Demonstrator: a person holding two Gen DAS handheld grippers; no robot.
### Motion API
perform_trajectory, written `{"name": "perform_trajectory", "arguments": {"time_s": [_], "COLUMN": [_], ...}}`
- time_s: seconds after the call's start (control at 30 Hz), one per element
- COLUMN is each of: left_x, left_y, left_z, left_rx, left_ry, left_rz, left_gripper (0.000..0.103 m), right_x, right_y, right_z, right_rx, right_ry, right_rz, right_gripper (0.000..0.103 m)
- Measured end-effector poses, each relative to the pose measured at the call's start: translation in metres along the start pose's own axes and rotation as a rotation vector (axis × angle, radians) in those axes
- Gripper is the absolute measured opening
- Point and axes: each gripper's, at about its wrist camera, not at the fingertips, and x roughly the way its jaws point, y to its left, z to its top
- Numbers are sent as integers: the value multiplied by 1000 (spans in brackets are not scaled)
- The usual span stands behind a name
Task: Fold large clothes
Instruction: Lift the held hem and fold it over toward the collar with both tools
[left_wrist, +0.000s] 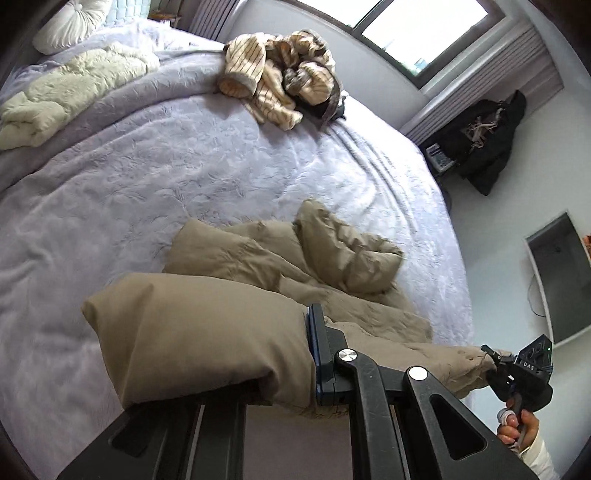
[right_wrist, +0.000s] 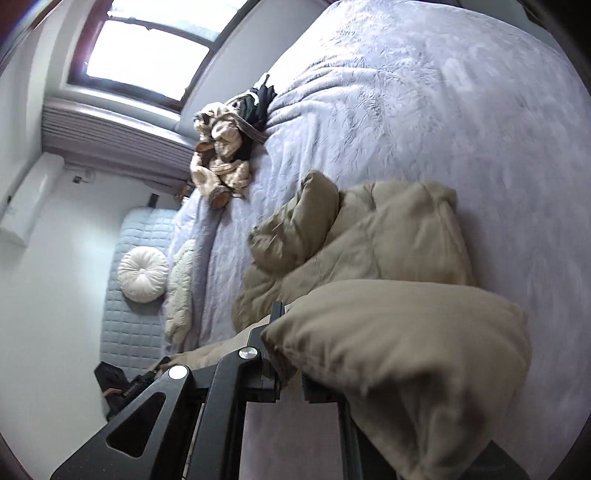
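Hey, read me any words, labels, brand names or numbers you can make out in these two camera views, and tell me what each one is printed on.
"DAS": white letters on the black body of the right tongs, seen from the left wrist camera.
Items on the dark shelf by the wall: any print is too small and blurred to read.
Right wrist view: no readable text.

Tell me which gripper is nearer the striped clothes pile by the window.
Neither clearly: the left gripper and right gripper both grip the tan jacket at the bed's near edge, far from the striped pile.
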Motion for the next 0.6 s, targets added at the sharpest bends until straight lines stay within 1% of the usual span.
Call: {"name": "perform_trajectory", "arguments": {"time_s": [0.1, 0.17, 0.27, 0.37, 0.43, 0.5, 0.53, 0.57, 0.6], "left_x": [44, 69, 103, 122, 125, 119, 114, 107, 100], "left_y": [17, 26, 35, 39, 37, 32, 30, 27, 25], "left_z": [16, 23, 32, 39, 41, 42, 42, 43, 44], "left_rx": [-12, -11, -3, 0, 9, 36, 52, 68, 80], "left_ry": [53, 86, 135, 176, 193, 199, 198, 188, 170], "left_rz": [11, 23, 37, 67, 81, 78, 76, 87, 105], "left_gripper": [14, 14, 14, 15, 16, 26, 39, 60, 69], "right_x": [33, 54, 83, 104, 115, 121, 123, 124, 124], "right_y": [-6, -15, -29, -44, -51, -55, -56, -55, -55], "right_z": [24, 35, 46, 54, 57, 59, 60, 61, 61], "right_rx": [15, 34, 76, 114, 142, 161, 163, 162, 158], "right_ry": [21, 29, 40, 46, 50, 56, 57, 59, 63], "right_rz": [-29, -61, -85, -111, -110, -114, -119, -124, -132], "right_gripper": [8, 8, 8, 8, 8, 10, 12, 12, 12]}}
